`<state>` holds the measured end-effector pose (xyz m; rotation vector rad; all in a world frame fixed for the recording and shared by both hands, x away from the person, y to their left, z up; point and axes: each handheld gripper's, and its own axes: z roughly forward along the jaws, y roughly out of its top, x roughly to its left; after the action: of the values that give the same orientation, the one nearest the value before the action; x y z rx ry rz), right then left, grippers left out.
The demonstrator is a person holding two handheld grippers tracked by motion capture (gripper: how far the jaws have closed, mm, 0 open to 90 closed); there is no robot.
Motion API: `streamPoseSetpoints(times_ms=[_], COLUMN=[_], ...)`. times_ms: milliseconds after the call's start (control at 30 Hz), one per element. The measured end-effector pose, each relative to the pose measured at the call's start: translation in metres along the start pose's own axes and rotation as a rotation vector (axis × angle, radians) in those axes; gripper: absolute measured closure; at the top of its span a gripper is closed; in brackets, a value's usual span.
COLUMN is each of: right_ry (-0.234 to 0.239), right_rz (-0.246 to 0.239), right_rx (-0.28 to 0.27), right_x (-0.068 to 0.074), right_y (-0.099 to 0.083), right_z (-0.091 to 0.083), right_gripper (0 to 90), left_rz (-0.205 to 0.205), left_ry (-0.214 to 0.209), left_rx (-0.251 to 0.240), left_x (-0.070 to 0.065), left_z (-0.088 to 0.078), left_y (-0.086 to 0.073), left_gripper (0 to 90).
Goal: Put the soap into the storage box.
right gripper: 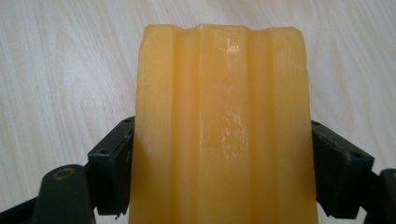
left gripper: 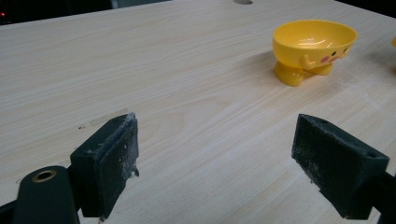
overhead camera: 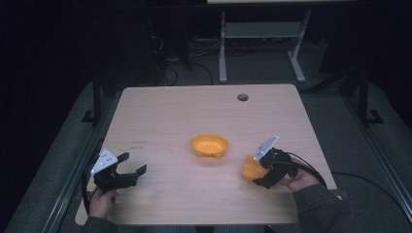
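Note:
A small yellow footed bowl (overhead camera: 209, 145) with a chick face stands near the middle of the wooden table (overhead camera: 170, 111); the left gripper view has the bowl (left gripper: 313, 46) at its upper right. My right gripper (overhead camera: 262, 171) is at the table's right, shut on an orange ridged block (overhead camera: 251, 168). In the right gripper view the block (right gripper: 224, 126) sits between both jaws, pressed on each side, above the tabletop. My left gripper (overhead camera: 130, 165) hovers low at the table's front left, open, nothing between its pads (left gripper: 109, 158).
A round cable hole (overhead camera: 242, 97) lies near the table's far edge. Behind the table stands a grey desk frame (overhead camera: 262, 39) on a dark floor with cables. Bare wood stretches between the bowl and my left gripper.

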<state>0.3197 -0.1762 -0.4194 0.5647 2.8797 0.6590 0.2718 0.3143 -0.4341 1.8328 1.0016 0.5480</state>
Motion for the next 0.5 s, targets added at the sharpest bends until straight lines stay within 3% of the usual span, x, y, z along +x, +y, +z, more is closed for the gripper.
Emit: streamPoseSetpoints(times_ms=[67,233,500], right_ry=[0.009,0.033,0.031], right_rz=[-0.008,-0.012,-0.037], right_rx=[0.018,0.003,0.003], right_x=[-0.001,-0.007,-0.011], right_y=[0.004,0.008,0.021], right_z=[0.000,0.000,-0.003], right_gripper=[20.6,20.7,20.7], left_rz=[0.000,0.001,-0.002], left_ry=[0.000,0.001,0.003], left_rx=[-0.001,0.003,0.000], left_x=[0.000,0.000,0.000], left_z=[0.000,0.000,0.000], left_y=[0.000,0.000,0.000], left_gripper=[14.1,14.1,14.1])
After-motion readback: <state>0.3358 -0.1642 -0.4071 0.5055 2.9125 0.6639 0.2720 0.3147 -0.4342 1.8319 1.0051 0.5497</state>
